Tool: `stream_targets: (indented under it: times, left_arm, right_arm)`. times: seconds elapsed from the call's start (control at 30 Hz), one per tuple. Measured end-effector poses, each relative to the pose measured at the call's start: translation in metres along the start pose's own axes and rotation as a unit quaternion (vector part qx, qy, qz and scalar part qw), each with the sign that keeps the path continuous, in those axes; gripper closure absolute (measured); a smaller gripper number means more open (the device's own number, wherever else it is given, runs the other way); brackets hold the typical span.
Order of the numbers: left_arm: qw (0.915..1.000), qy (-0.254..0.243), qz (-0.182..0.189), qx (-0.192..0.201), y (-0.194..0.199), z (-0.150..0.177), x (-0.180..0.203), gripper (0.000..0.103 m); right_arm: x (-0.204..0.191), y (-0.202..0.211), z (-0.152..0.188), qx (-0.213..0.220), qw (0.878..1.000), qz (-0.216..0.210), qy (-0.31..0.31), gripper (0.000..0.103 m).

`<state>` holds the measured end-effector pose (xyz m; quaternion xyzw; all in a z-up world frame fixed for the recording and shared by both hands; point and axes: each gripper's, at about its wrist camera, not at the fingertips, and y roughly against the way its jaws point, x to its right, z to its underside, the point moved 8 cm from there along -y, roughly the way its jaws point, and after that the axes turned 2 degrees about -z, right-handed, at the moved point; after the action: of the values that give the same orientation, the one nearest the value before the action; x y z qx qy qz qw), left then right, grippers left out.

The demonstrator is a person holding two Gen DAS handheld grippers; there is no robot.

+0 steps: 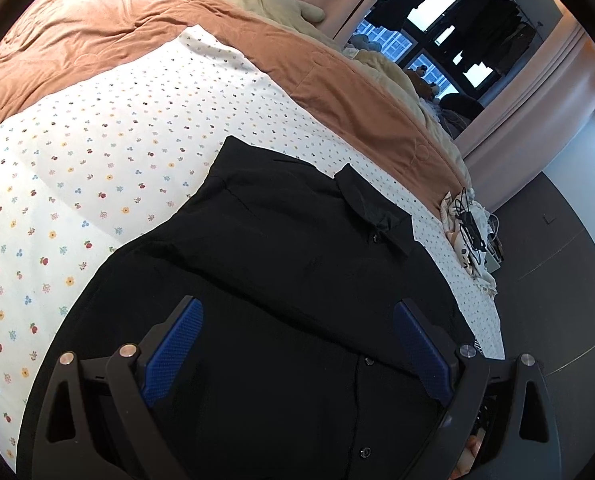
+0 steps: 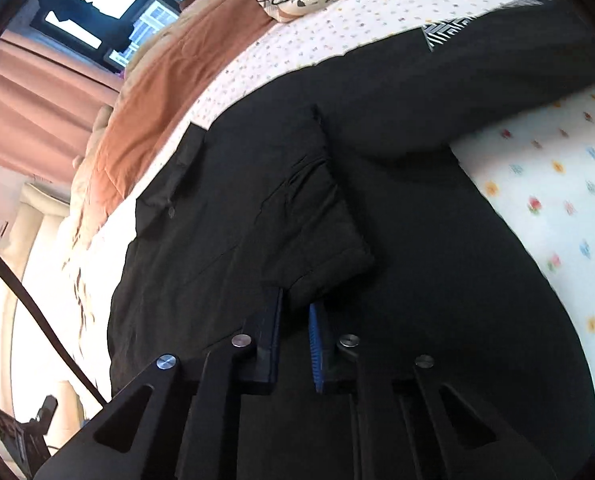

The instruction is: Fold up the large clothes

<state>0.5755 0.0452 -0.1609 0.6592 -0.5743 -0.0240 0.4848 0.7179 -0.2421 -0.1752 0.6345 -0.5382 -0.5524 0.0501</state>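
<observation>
Fingers of the right gripper [image 2: 297, 320] are pinching a fold of the black shirt [image 1: 297, 248], the cloth rising between the two blue pads as a tented ridge toward twelve o'clock in the right wrist view. Fingers of the left gripper [image 1: 297, 344] are standing wide apart above the shirt's button placket [image 1: 363, 404], clamping nothing; whether they are brushing the cloth cannot be told.

Position of the garment: the shirt is lying spread, front up, on the flower-print bed sheet [image 1: 97, 184], its collar [image 1: 371, 212] at about one o'clock from the left gripper. An orange quilt [image 1: 109, 28] is bunched beyond the shirt at eleven o'clock, and a heap of cables on pale cloth [image 1: 471, 232] is sitting at the sheet's edge at three o'clock, near the collar but apart from it.

Risks, as judged from this arrangement: the pinch appears to be taking a thin, shallow bite, so the slippery cloth may be slipping free once lifted, dropping the fold askew. With the left fingers holding nothing, a one-sided pull may be dragging the whole shirt across the sheet instead of folding it, skewing the placket. A wide sweep toward the collar may be catching the cables.
</observation>
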Motion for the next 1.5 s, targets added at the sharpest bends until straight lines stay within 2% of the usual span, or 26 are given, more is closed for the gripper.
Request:
stream_targets:
  times: [0.2, 0.37, 0.4, 0.47, 0.5, 0.53, 0.63, 0.9, 1.1, 1.27, 1.37, 1.4, 1.43, 1.47, 1.5]
  left_arm:
    - [0.9999, -0.004, -0.008, 0.005, -0.002, 0.000, 0.001, 0.005]
    - [0.9998, 0.001, -0.011, 0.014, -0.001, 0.000, 0.002, 0.005]
    - [0.9998, 0.004, -0.009, 0.016, 0.000, 0.000, 0.002, 0.005]
    - [0.9997, 0.008, -0.006, 0.020, 0.002, 0.000, 0.004, 0.005]
    - [0.9997, 0.008, -0.004, 0.024, 0.004, 0.000, 0.005, 0.005]
    - [0.9996, 0.008, -0.003, 0.026, 0.005, 0.000, 0.006, 0.005]
    - [0.9995, 0.006, 0.003, 0.032, 0.008, 0.000, 0.010, 0.005]
    - [0.9998, -0.009, 0.007, 0.016, 0.001, 0.009, 0.022, 0.005]
    - [0.9998, -0.017, 0.000, 0.013, -0.004, 0.012, 0.026, 0.005]
    - [0.9997, -0.021, -0.007, 0.005, -0.010, 0.017, 0.026, 0.005]
    - [0.9997, -0.022, -0.009, 0.005, -0.011, 0.017, 0.027, 0.005]
    - [0.9997, -0.022, -0.010, 0.005, -0.011, 0.018, 0.027, 0.005]
    - [0.9997, -0.022, -0.011, 0.005, -0.011, 0.017, 0.027, 0.005]
    - [0.9997, -0.021, -0.011, 0.005, -0.011, 0.018, 0.027, 0.005]
    - [0.9997, -0.021, -0.011, 0.005, -0.012, 0.018, 0.027, 0.005]
  right_arm:
    - [-0.003, -0.005, -0.006, 0.022, 1.000, -0.006, -0.001, 0.095]
    - [0.004, -0.009, -0.002, 0.007, 0.999, -0.034, -0.035, 0.094]
    - [0.005, 0.000, -0.003, 0.011, 0.999, -0.035, -0.035, 0.088]
    - [0.006, 0.014, -0.006, 0.030, 0.999, -0.025, -0.029, 0.058]
    - [0.006, 0.021, -0.008, 0.042, 0.998, -0.031, -0.032, 0.031]
    - [0.006, 0.030, -0.009, 0.057, 0.997, -0.044, -0.037, 0.024]
    - [0.016, 0.051, -0.010, 0.079, 0.995, -0.043, -0.049, 0.024]
    - [0.068, 0.096, -0.015, 0.160, 0.983, 0.005, -0.085, 0.024]
    - [0.109, 0.118, -0.023, 0.215, 0.969, 0.043, -0.118, 0.024]
    - [0.132, 0.119, -0.028, 0.245, 0.955, 0.065, -0.154, 0.024]
    - [0.144, 0.131, -0.025, 0.276, 0.943, 0.071, -0.172, 0.033]
    - [0.148, 0.134, -0.026, 0.289, 0.938, 0.072, -0.179, 0.042]
    - [0.149, 0.139, -0.023, 0.297, 0.935, 0.072, -0.181, 0.058]
    - [0.149, 0.139, -0.022, 0.304, 0.932, 0.070, -0.183, 0.066]
    - [0.147, 0.138, -0.021, 0.309, 0.931, 0.066, -0.183, 0.082]
